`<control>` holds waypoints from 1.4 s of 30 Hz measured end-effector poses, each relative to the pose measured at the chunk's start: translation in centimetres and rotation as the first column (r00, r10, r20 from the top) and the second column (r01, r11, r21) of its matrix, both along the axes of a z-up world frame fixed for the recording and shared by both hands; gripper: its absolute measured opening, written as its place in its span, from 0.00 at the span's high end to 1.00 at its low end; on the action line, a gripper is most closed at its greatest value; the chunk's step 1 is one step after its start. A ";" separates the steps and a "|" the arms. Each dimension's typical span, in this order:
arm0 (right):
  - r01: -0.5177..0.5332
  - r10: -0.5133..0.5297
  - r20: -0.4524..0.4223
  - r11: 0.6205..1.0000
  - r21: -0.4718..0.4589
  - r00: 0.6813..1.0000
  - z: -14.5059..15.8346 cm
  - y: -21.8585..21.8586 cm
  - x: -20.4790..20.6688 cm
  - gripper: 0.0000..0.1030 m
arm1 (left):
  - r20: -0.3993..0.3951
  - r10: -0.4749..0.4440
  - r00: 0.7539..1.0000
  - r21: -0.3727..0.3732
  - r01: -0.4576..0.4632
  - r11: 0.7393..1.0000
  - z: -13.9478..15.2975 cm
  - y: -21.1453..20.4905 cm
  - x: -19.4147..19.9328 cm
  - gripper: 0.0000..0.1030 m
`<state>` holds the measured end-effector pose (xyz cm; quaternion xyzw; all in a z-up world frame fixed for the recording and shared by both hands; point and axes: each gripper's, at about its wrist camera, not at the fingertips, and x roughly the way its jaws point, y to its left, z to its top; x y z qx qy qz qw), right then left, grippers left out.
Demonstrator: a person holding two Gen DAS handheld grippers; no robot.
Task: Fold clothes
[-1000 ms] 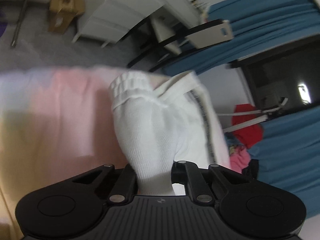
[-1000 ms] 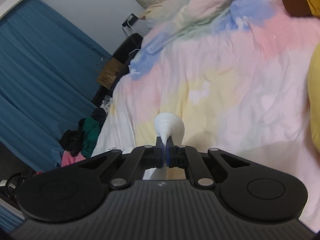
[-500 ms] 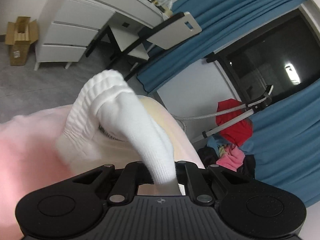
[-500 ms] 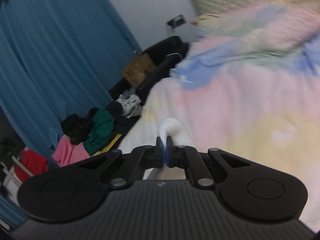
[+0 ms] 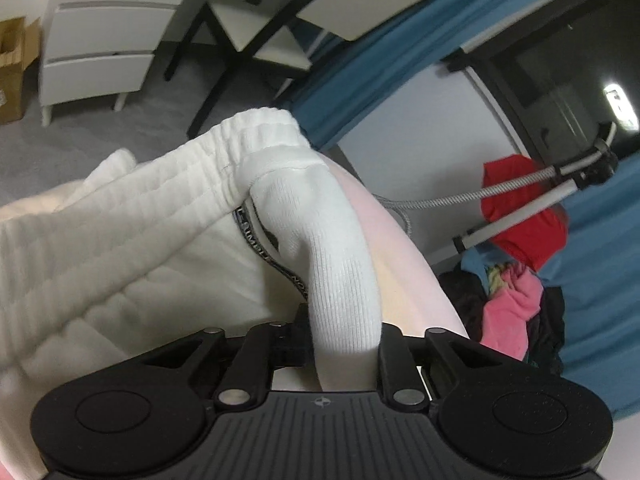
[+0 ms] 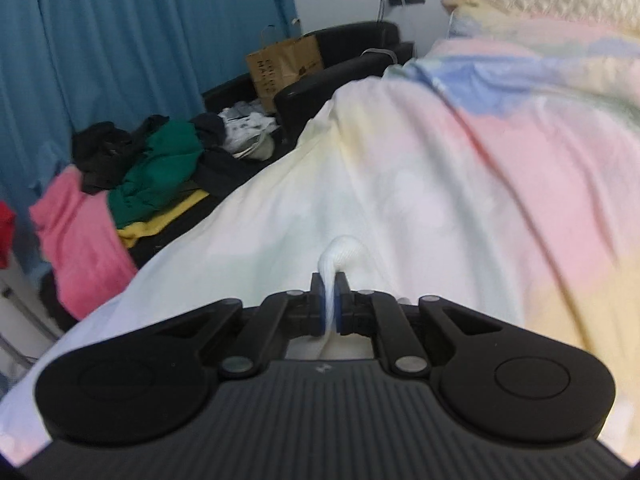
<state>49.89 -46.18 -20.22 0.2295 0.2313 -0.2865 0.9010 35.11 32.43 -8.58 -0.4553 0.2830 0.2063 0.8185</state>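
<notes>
My left gripper (image 5: 340, 340) has a thick bunch of the white garment (image 5: 160, 232) between its fingers; the jaws are opening, yet the knit fabric fills the gap and the pads are in contact with it. The ribbed waistband (image 5: 256, 136) arches up ahead, with a dark lettered tape (image 5: 264, 248) running under it. I judge this hold is kept at one corner so the cloth can be laid flat.

My right gripper (image 6: 329, 304) pinches a thin twist of the same white fabric between its blue pads (image 6: 317, 304). These jaws are opening too, but only slightly; the cloth is caught between them.

The garment hangs from both grips directly above the bed (image 6: 500, 168), whose pastel cover lies beneath. Holding two points apart keeps the piece spread for folding, in my judgement.

Beside the bed: a heap of clothes (image 6: 132, 176) against the blue curtain (image 6: 120, 40). A white drawer unit (image 5: 100, 44) stands beyond on the floor.

Risk noted: releasing now may let the cloth slump unevenly.
</notes>
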 end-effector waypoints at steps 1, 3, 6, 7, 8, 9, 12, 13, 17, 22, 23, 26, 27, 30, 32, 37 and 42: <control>-0.013 0.012 0.023 1.000 0.014 1.000 0.0 -0.2 -0.6 0.88 | -0.002 -0.022 1.000 0.013 0.022 1.000 0.3 -0.1 -0.2 0.71; -0.043 0.040 0.069 0.998 0.048 0.997 0.3 -0.5 -2.1 0.80 | -0.001 -0.072 0.997 0.041 0.072 0.997 1.1 -0.5 -0.6 0.51; -0.084 0.074 0.114 0.993 0.079 0.991 1.3 0.0 -5.2 0.53 | 0.032 -0.123 0.992 0.079 0.120 0.990 2.7 -1.7 -2.8 0.33; -0.097 0.085 0.128 0.991 0.088 0.988 1.6 0.2 -6.3 0.47 | 0.049 -0.134 0.990 0.085 0.129 0.988 3.2 -2.4 -3.9 0.27; -0.113 0.099 0.141 0.989 0.097 0.985 1.8 0.6 -7.5 0.45 | 0.066 -0.145 0.987 0.091 0.138 0.986 3.6 -3.1 -5.0 0.24; -0.133 0.116 0.153 0.985 0.108 0.981 1.9 1.0 -8.9 0.45 | 0.083 -0.155 0.984 0.098 0.147 0.984 4.1 -3.8 -6.1 0.21; -0.179 0.146 0.180 0.967 0.179 0.973 1.6 2.5 -13.6 0.45 | 0.118 -0.143 0.983 0.064 0.136 0.989 4.1 -5.8 -10.0 0.20; -0.190 0.149 0.191 0.958 0.214 0.970 1.3 3.1 -15.3 0.45 | 0.124 -0.133 0.983 0.038 0.129 0.991 3.7 -6.3 -11.4 0.19; -0.277 0.194 0.227 0.859 0.430 0.954 -1.0 5.2 -20.5 0.44 | 0.098 -0.077 0.992 -0.108 0.088 0.990 1.2 -7.5 -15.2 0.19; -0.343 0.304 0.180 0.657 0.671 0.935 -3.3 7.1 -21.3 0.44 | 0.057 -0.040 0.998 -0.213 0.051 0.976 -1.8 -7.6 -17.1 0.19; -0.351 0.316 0.184 0.631 0.692 0.931 -3.8 7.4 -21.1 0.44 | 0.058 -0.036 0.998 -0.214 0.047 0.976 -2.3 -7.6 -17.2 0.19; -0.352 0.335 0.180 0.572 0.741 0.925 -5.6 8.0 -20.3 0.45 | 0.046 -0.018 0.999 -0.227 0.028 0.974 -4.3 -7.1 -16.9 0.20; -0.343 0.332 0.177 0.555 0.758 0.927 -6.3 8.0 -19.8 0.45 | 0.060 -0.007 0.998 -0.239 0.021 0.971 -5.0 -6.8 -16.7 0.20; -0.338 0.264 0.226 0.540 0.771 0.938 -7.5 7.5 -18.7 0.46 | 0.110 0.056 0.992 -0.245 -0.028 0.969 -6.0 -5.9 -16.2 0.22; -0.322 0.197 0.256 0.581 0.747 0.947 -7.5 6.8 -18.2 0.46 | 0.144 0.107 0.984 -0.211 -0.075 0.975 -6.1 -5.4 -15.9 0.27; -0.287 0.105 0.309 0.713 0.639 0.945 -7.3 4.3 -15.7 0.48 | 0.189 0.171 0.967 -0.111 -0.151 0.982 -6.3 -3.4 -14.7 0.45; -0.258 0.086 0.317 0.792 0.553 0.945 -7.3 2.4 -13.1 0.62 | 0.208 0.214 0.954 -0.188 -0.176 0.966 -7.6 -1.2 -14.6 0.69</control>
